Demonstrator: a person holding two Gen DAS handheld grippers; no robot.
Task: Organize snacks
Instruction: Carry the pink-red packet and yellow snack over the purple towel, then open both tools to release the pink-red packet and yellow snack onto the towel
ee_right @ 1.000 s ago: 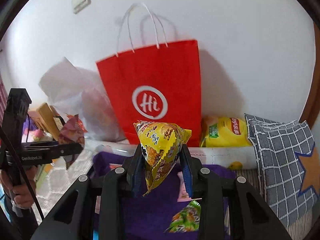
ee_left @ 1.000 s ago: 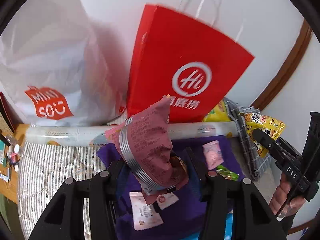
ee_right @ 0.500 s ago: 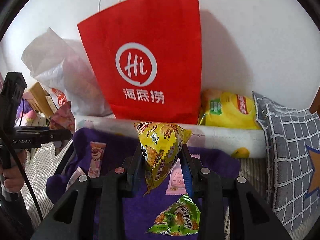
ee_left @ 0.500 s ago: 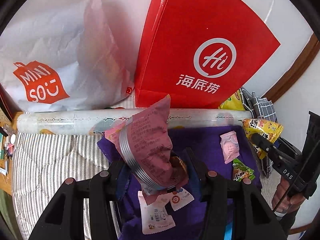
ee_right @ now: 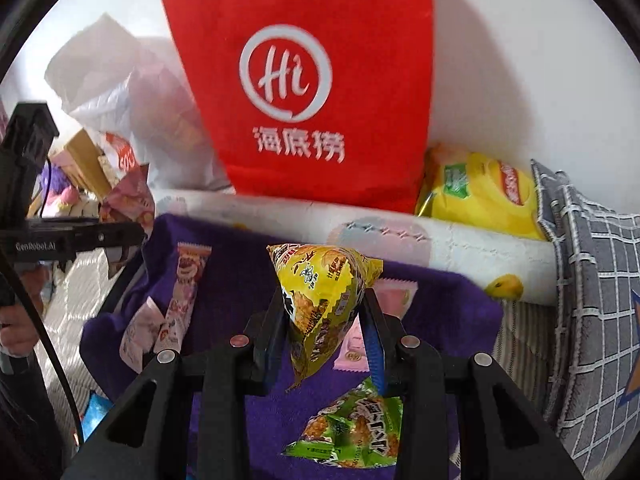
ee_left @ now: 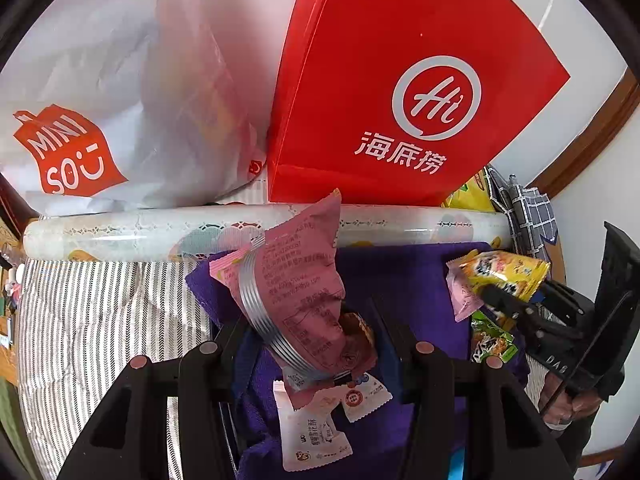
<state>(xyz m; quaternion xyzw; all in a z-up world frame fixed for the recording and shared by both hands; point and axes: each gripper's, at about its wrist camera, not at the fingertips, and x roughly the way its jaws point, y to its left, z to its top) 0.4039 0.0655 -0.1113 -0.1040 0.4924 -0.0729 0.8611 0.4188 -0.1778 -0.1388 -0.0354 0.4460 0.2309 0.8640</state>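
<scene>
Left tongs [ee_left: 320, 344] are clamped on a pink snack packet [ee_left: 298, 280] that stands tilted up out of the jaws, dead centre of the left wrist view, held above a purple cloth [ee_left: 400, 280]. Right tongs [ee_right: 324, 316] are pinched tight on a yellow triangular snack bag [ee_right: 320, 300], centre of the right wrist view, also up over the purple cloth. In the left view the yellow bag pokes in at the right edge, gripped by the other tool, with a bit of a hand [ee_left: 568, 404] showing at lower right. Lying on the cloth: a green snack packet [ee_right: 352, 428] at the bottom of the right view just under the yellow bag, a pale pink sachet [ee_right: 356, 344] mostly hidden behind that yellow bag, a long pink wafer-type packet [ee_right: 184, 292] toward the left, and a couple of white-pink sachets [ee_left: 308, 432] low in the left view under the pink packet. Behind the cloth there's a rolled-up printed sheet [ee_left: 140, 232] lying across, then a red paper bag [ee_right: 312, 80] standing against the wall, a white plastic shopping bag [ee_left: 100, 100] at upper left, a big yellow chip bag [ee_right: 480, 192] to the right of the red bag, and a grey checked cushion [ee_right: 592, 280] at the right edge. Striped bedding [ee_left: 100, 320] is at the left, beside the cloth.
</scene>
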